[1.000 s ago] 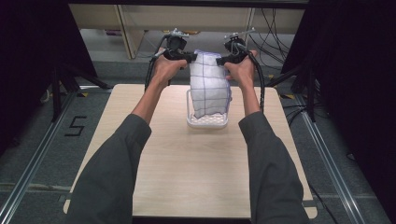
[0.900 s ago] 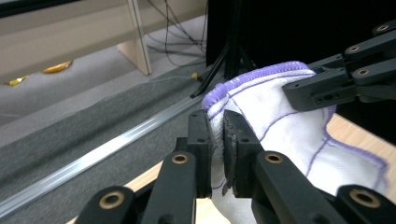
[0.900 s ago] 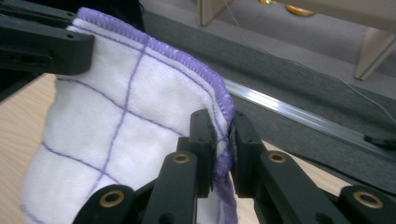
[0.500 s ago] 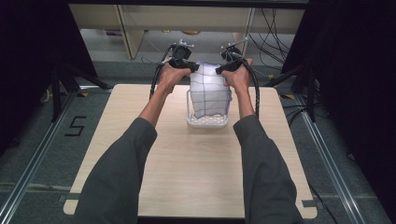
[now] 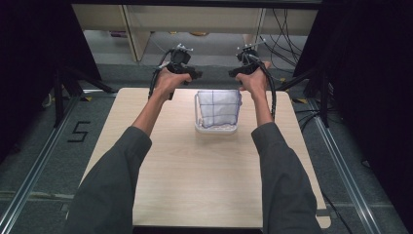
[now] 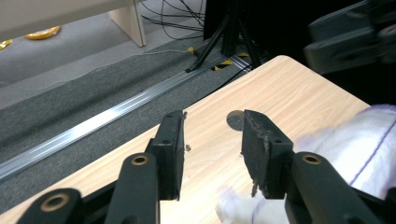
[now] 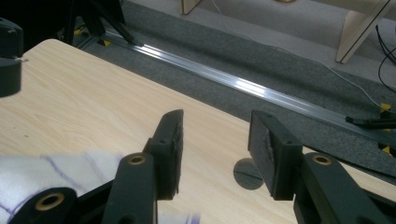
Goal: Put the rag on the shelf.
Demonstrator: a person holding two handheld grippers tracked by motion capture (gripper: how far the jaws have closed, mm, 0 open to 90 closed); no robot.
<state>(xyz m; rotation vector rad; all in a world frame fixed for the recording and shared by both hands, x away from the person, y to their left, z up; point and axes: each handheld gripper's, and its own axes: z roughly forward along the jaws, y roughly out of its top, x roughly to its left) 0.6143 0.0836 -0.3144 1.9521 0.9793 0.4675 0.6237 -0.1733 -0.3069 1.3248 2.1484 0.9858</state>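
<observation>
A white cloth with thin purple grid lines point(image 5: 217, 107) lies bunched in a small white basket point(image 5: 216, 129) at the far middle of the wooden table. My left gripper point(image 5: 193, 74) hangs above and left of the basket. My right gripper point(image 5: 234, 73) hangs above and right of it. In the left gripper view the jaws point(image 6: 212, 122) stand open and have just been opening, with nothing between them; the cloth point(image 6: 359, 144) lies low to their right. The right gripper's jaws point(image 7: 215, 120) are open too, just opened, with nothing between them; the cloth point(image 7: 51, 170) lies at lower left.
The light wooden table point(image 5: 204, 180) stretches toward the person, whose forearms in grey sleeves reach over it. Beyond its far edge run a metal floor rail point(image 7: 261, 88), cables and dark stands. A round mark point(image 7: 248, 173) sits near the table's far edge.
Both grippers held the cloth up over the basket; now their jaws have opened, the cloth has dropped into the basket, and the hands have moved apart.
</observation>
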